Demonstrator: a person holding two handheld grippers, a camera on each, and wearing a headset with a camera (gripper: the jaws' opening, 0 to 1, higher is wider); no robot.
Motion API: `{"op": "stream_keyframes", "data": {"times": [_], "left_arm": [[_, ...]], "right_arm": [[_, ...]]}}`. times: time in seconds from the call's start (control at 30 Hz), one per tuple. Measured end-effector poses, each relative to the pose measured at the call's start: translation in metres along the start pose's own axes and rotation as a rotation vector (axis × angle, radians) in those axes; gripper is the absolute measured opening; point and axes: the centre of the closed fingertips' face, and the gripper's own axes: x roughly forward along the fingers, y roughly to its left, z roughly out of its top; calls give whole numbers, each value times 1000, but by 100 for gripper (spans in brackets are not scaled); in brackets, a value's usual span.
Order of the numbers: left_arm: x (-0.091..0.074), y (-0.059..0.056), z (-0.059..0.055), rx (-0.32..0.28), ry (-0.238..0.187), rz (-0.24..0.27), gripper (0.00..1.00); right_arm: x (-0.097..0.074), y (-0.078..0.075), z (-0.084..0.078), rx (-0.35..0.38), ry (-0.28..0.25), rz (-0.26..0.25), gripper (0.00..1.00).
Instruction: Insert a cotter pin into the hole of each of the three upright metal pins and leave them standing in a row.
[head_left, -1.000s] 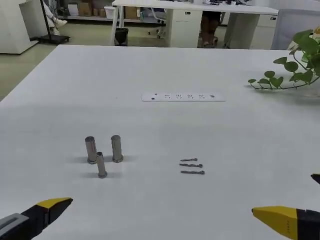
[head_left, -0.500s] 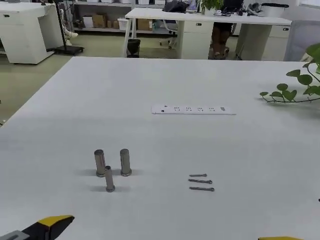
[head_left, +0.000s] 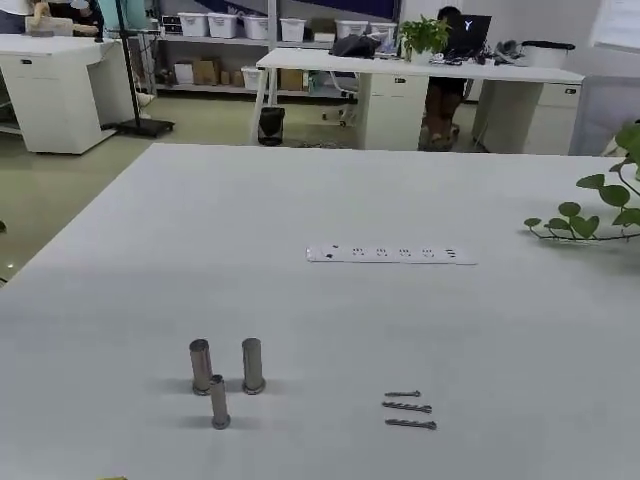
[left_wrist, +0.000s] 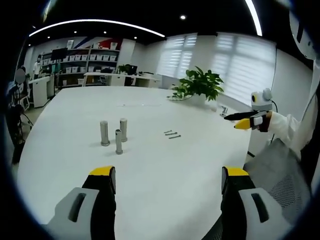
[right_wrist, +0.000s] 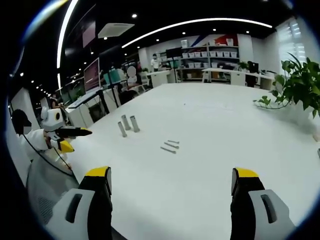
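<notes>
Jaws of our left gripper (left_wrist: 168, 172) and right gripper (right_wrist: 172, 174) gape empty at the bench (head_left: 420, 320) edge; our head has lifted, but three pins (head_left: 219, 400) and three cotter pins (head_left: 407, 407) sit unmoved, well apart, none inserted

— Where does your headset look from?
— From high over the near side of the white table (head_left: 320, 200), facing forward and down. The three upright grey metal pins (head_left: 222, 380) sit low and left in it, fairly near.
— And the cameras on your tongs?
— The one on my left gripper (left_wrist: 170, 175) rides low over the table. It looks out between parted yellow-tipped jaws from the pins' left. My right gripper (right_wrist: 172, 177) camera looks from their right. All three views share the pins and the three thin silver cotter pins (head_left: 408, 408) beside them.
</notes>
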Motion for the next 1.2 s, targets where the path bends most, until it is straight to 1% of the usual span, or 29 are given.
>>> {"op": "stream_keyframes", "data": {"times": [0.17, 0.23, 0.27, 0.3, 0.37, 0.43, 0.53, 0.57, 0.63, 0.67, 0.73, 0.83, 0.93, 1.0, 1.07, 1.13, 1.2], "left_arm": [[4, 3, 9, 9, -14, 7, 85], [7, 5, 14, 2, -31, 6, 84], [9, 6, 15, -3, -42, 3, 84], [11, 7, 15, -8, -43, 0, 83], [16, 7, 12, -10, -35, -6, 83], [20, 7, 10, 6, -16, -11, 82], [26, 10, 8, 20, -5, -1, 80], [30, 12, 8, 27, 4, -1, 79], [35, 15, 10, 29, 0, -2, 79], [37, 16, 12, 26, -4, -10, 78], [44, 21, 16, 25, -9, -17, 76], [53, 32, 22, 55, -5, -18, 73], [64, 47, 32, 62, -19, -6, 73], [70, 56, 39, 63, -29, 9, 71], [75, 61, 42, 66, -34, 12, 68], [78, 64, 43, 74, -30, 14, 66], [83, 68, 42, 94, -13, 18, 66]], "right_arm": [[1, 0, -1, 2, 6, -4, 98], [1, 0, -2, 2, 9, -3, 98], [1, 1, -2, 1, 12, -2, 98], [2, 0, -2, 1, 13, -2, 98], [2, 0, -2, 1, 16, -3, 98], [2, -1, -2, 4, 15, -5, 98], [1, -1, -2, 2, 16, -5, 98], [0, -2, -2, 3, 19, -8, 98], [-1, -3, -2, 4, 16, -12, 98], [-2, -3, -3, 8, 13, -14, 98], [-2, -4, -4, 16, 8, -12, 98], [-1, -5, -8, 18, 23, -16, 98], [0, -3, -8, 49, 18, -3, 98], [0, -3, -7, 50, 13, -3, 98], [0, -2, -7, 50, 11, 2, 98], [0, -1, -6, 51, 11, 5, 98], [0, -1, -6, 53, 12, 2, 98]]}}
